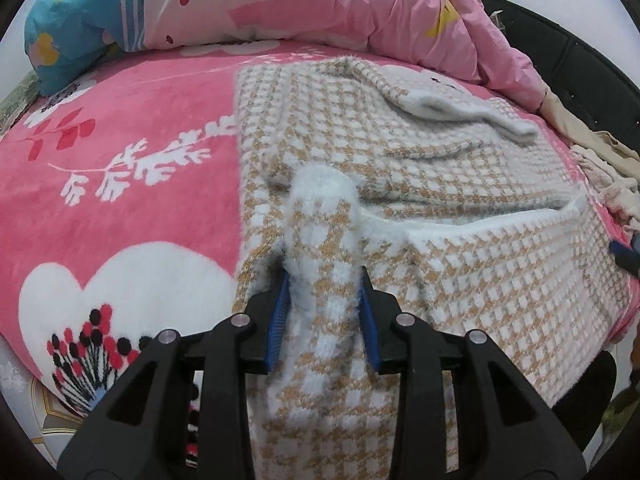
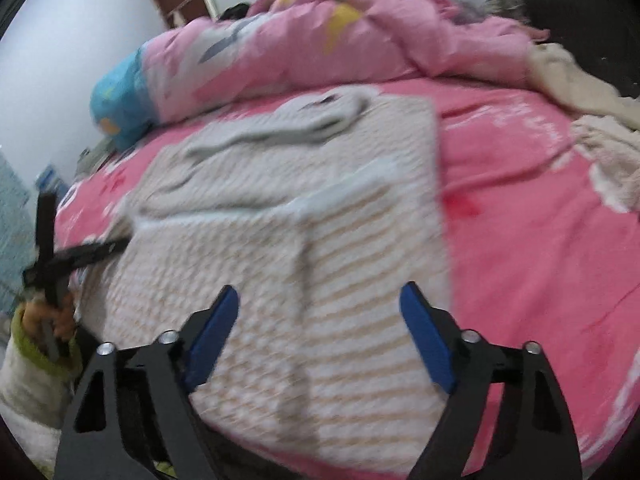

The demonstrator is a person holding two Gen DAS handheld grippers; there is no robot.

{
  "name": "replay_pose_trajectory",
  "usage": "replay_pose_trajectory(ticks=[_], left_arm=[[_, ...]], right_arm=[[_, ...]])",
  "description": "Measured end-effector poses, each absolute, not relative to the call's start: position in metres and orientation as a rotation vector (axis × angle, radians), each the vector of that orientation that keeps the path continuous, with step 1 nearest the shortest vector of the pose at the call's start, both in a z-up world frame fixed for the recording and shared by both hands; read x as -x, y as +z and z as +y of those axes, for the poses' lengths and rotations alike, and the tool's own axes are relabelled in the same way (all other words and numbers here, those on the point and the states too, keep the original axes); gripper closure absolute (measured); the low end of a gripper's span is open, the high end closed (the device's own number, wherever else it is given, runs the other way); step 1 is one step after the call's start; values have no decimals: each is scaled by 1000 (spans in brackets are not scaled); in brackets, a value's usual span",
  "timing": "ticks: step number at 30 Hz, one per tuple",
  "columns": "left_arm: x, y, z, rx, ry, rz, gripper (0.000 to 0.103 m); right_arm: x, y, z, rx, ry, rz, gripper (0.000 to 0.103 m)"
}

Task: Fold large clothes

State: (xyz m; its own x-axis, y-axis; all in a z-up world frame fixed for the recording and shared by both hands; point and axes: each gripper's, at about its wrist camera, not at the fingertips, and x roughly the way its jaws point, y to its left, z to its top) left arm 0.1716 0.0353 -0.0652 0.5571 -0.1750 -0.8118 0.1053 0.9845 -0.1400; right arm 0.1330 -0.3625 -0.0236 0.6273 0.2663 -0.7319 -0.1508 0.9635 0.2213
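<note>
A fuzzy tan-and-white houndstooth sweater (image 1: 420, 160) lies spread on the pink bed, its grey collar at the far end. My left gripper (image 1: 325, 280) is shut on a bunched fold of the sweater near its front left edge and lifts it a little. In the right wrist view the sweater (image 2: 320, 220) is blurred by motion. My right gripper (image 2: 318, 300) is open and empty, hovering over the sweater's near hem. The left gripper (image 2: 100, 250) shows at that view's left, held by a hand.
The pink floral blanket (image 1: 120, 200) covers the bed. A pink quilt (image 1: 360, 8) and a blue pillow (image 1: 64, 40) are piled at the far side. Cream clothes (image 2: 592, 136) lie at the right. A dark headboard (image 1: 580, 64) stands at the far right.
</note>
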Motion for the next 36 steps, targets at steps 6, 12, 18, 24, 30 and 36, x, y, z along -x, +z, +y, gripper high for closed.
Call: replay_pose_trajectory(ticks=[6,12,18,24,30,36], left_arm=[[-172,-67,35,78,-159,967,70],[-173,-68,36,88,-160,969,70],[-173,-68,35,90,-157,970,70],[-174,-68,35,92,-141,971,70],[-175,-67,33,87,-122,978,70],[-175,-67,30,80,-110,975,70]], right_arm=[[-187,-43,-371,-95,212,917,42],[-171,-45,-384,-161,255,945,57],[-157,-45,-374,-98,251,974,67],[-184,-62,-367,-81,223,1017,75],[-182,-62,-362,-62,205,1041,78],[-180,-64,-354,-7,167,1063,78]])
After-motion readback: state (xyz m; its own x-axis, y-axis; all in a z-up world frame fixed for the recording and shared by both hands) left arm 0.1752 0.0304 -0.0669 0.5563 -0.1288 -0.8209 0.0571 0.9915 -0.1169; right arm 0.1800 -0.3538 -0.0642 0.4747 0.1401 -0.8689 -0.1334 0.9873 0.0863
